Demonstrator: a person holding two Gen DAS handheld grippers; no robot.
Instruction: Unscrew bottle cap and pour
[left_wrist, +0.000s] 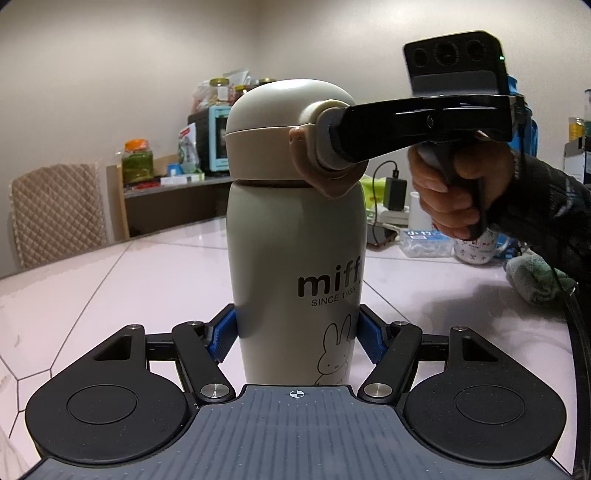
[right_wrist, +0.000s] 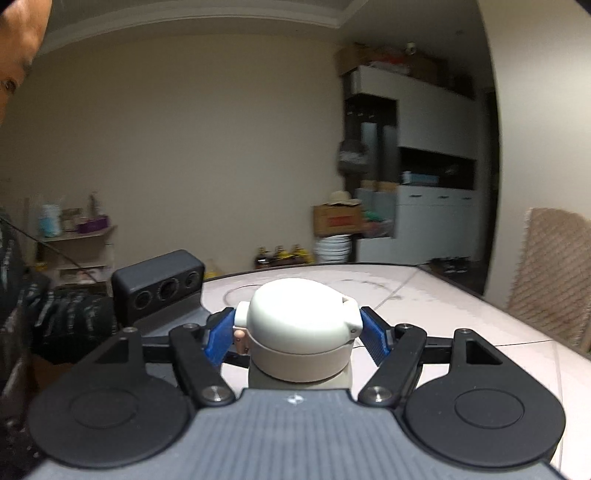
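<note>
Right gripper (right_wrist: 299, 334) is clamped on the domed cap (right_wrist: 301, 321) of the bottle, blue pads pressing the cap's two sides, jaws only partly spread since the cap fills the gap; one pad sits on the round button on the cap's side, the other near the hinge tab. In the left wrist view the same right gripper (left_wrist: 334, 138) comes in from the bottle's right, a hand (left_wrist: 454, 192) around its handle. Left gripper (left_wrist: 295, 332) is closed on the lower body of the bottle (left_wrist: 295, 258), pads squeezing both sides just below the printed lettering; bottle stands upright on the pale table (left_wrist: 110, 288), near its front edge

Risks, judged from here:
- pad on the side button may press it and pop the flip lid instead of turning the whole cap
- smooth dome, pads may slip round it when torque comes, so the cap stays on
- low grip on the body, top-heavy leverage; bottle may twist or tip inside the left pads if the right hand pulls sideways
- a thin dark seam shows between cap and body, cannot tell if threads are loose yet; lifting early could jerk the bottle

Behind the bottle: shelf with jars (left_wrist: 138, 158), blue oven (left_wrist: 218, 140), padded chair (left_wrist: 55, 214); right of it a patterned cup (left_wrist: 474, 251) and green cloth (left_wrist: 535, 277)
</note>
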